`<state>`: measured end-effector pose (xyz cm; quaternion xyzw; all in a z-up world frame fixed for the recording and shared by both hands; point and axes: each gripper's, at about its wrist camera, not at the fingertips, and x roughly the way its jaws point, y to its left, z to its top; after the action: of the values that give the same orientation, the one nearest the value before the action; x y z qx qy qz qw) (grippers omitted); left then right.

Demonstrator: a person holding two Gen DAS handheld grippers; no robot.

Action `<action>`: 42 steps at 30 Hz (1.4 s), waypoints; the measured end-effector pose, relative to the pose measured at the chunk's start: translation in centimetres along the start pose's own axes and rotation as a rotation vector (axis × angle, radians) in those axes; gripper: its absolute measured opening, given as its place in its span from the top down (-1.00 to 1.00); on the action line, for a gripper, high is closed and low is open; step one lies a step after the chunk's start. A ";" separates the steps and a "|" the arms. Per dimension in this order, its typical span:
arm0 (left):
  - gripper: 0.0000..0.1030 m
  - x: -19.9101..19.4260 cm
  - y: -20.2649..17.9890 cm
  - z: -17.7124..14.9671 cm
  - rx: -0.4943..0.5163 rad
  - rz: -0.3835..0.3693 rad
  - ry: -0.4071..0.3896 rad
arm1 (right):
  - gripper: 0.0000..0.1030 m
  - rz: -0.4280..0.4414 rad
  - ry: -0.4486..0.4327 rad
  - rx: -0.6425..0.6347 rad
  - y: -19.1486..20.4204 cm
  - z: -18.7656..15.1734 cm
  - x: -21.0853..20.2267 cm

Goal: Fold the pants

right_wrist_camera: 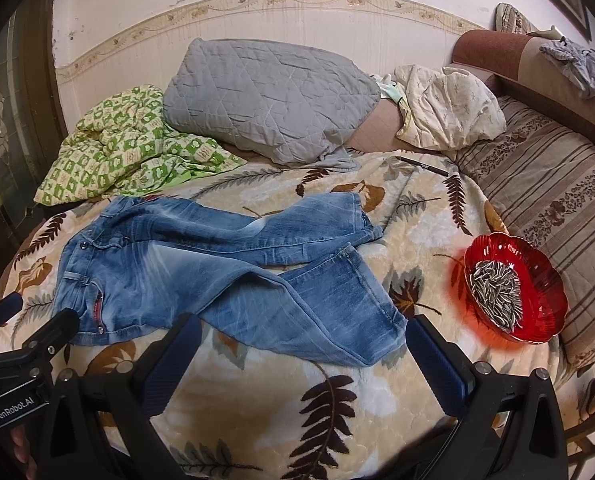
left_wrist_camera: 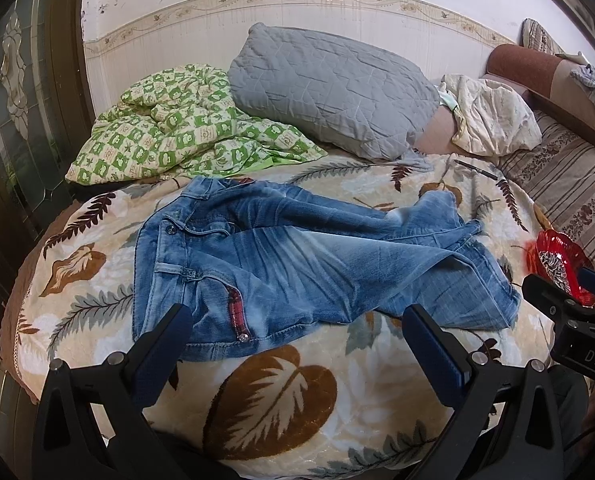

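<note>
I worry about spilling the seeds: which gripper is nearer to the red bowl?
The right gripper. It is just left of the red bowl, over the trouser leg ends. The left gripper is farther left, near the waist of the jeans.

Both wrist cameras looked forward over the leaf-patterned fleece blanket (left_wrist_camera: pixel 281 396) toward the wall, sharing the faded blue denim jeans (left_wrist_camera: pixel 297 256) (right_wrist_camera: pixel 201 268).
</note>
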<state>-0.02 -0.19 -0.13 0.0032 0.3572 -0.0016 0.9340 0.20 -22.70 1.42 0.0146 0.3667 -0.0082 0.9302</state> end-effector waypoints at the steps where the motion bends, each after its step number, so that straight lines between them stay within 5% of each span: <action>1: -1.00 0.0 0.0 -0.1 0.001 -0.002 0.003 | -1.00 0.000 0.000 0.000 0.0 0.0 0.0; 9: -1.00 2.3 -2.5 -1.0 0.084 -0.122 0.068 | -1.00 0.106 0.040 0.075 -3.4 -1.3 0.7; 10: -1.00 2.6 -2.5 -1.0 0.066 -0.153 0.176 | -1.00 0.131 0.062 0.093 -4.5 -1.6 1.1; 11: -1.00 2.9 -2.8 -1.1 0.063 -0.175 0.191 | -1.00 0.130 0.066 0.100 -4.9 -1.8 1.3; 18: -1.00 6.2 -6.3 0.0 0.191 -0.250 0.119 | -1.00 0.090 0.177 0.061 -8.7 -3.0 4.5; 25: -1.00 8.8 -10.5 1.0 0.392 -0.300 0.099 | -0.98 0.180 0.275 0.133 -11.6 -2.6 8.4; 36: -0.99 13.6 -13.3 1.8 0.583 -0.283 0.123 | -0.26 0.235 0.399 0.324 -13.6 -3.6 15.2; 37: -0.93 13.9 -13.3 1.7 0.597 -0.286 0.129 | -0.17 0.244 0.401 0.343 -13.7 -3.7 15.6; 38: -0.55 14.2 -13.4 1.5 0.610 -0.295 0.140 | 0.04 0.243 0.394 0.346 -13.8 -3.7 15.7; 39: 0.30 14.6 -13.3 1.3 0.625 -0.302 0.167 | 0.43 0.240 0.378 0.339 -13.7 -3.6 15.7; 40: 0.78 14.9 -13.4 1.2 0.634 -0.306 0.195 | 0.64 0.271 0.366 0.343 -13.6 -3.5 15.8; 42: 0.93 15.0 -13.0 0.7 0.642 -0.329 0.235 | 0.81 0.343 0.359 0.363 -13.4 -3.5 16.0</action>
<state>11.59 -13.24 -9.70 0.2384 0.4391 -0.2629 0.8254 9.14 -36.01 -12.35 0.2435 0.5098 0.0861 0.8206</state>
